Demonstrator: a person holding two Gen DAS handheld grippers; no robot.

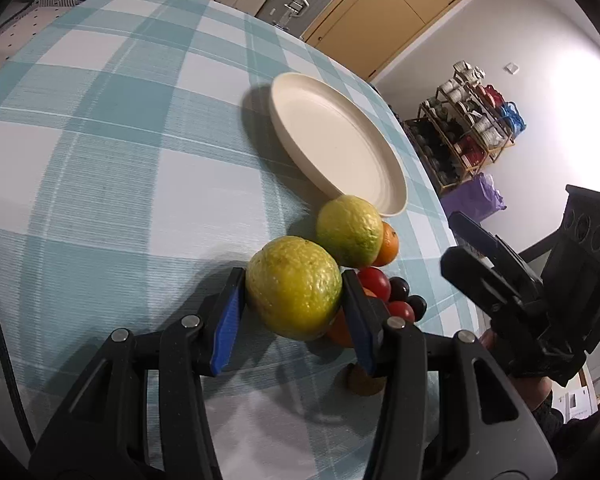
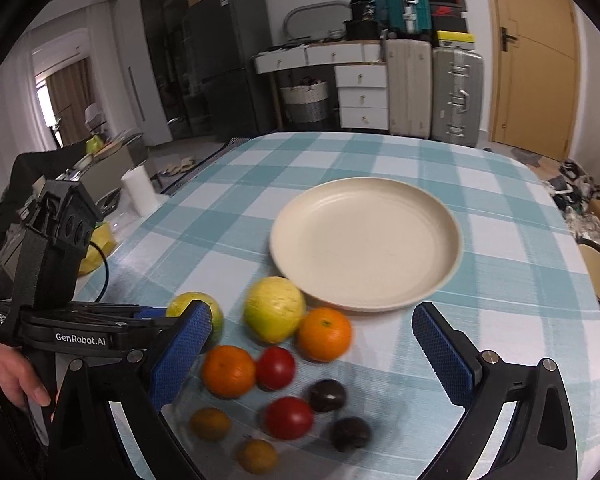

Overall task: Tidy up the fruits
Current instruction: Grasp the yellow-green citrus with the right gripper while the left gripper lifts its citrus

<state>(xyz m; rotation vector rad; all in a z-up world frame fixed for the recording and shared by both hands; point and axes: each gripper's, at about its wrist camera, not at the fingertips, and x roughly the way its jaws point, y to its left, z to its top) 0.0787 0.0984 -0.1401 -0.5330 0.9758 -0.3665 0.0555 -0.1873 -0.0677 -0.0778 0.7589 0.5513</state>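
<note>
My left gripper (image 1: 294,292) is shut on a yellow-green guava (image 1: 294,286), its blue pads touching both sides; the same guava (image 2: 216,314) shows partly hidden in the right wrist view. A second guava (image 1: 350,230) (image 2: 274,308) lies by a cream plate (image 1: 340,136) (image 2: 366,242). Two oranges (image 2: 325,334) (image 2: 229,370), two red tomatoes (image 2: 275,367) (image 2: 289,417), two dark plums (image 2: 327,395) (image 2: 351,433) and two brown kiwis (image 2: 211,423) (image 2: 257,455) lie on the checked cloth. My right gripper (image 2: 314,344) is open and empty above the fruit; it also shows in the left wrist view (image 1: 464,242).
The table (image 2: 500,220) has a teal and white checked cloth. Its right edge (image 1: 440,200) runs close behind the plate. A white paper roll (image 2: 140,192) stands at the left edge. Suitcases, drawers and a door stand beyond the table.
</note>
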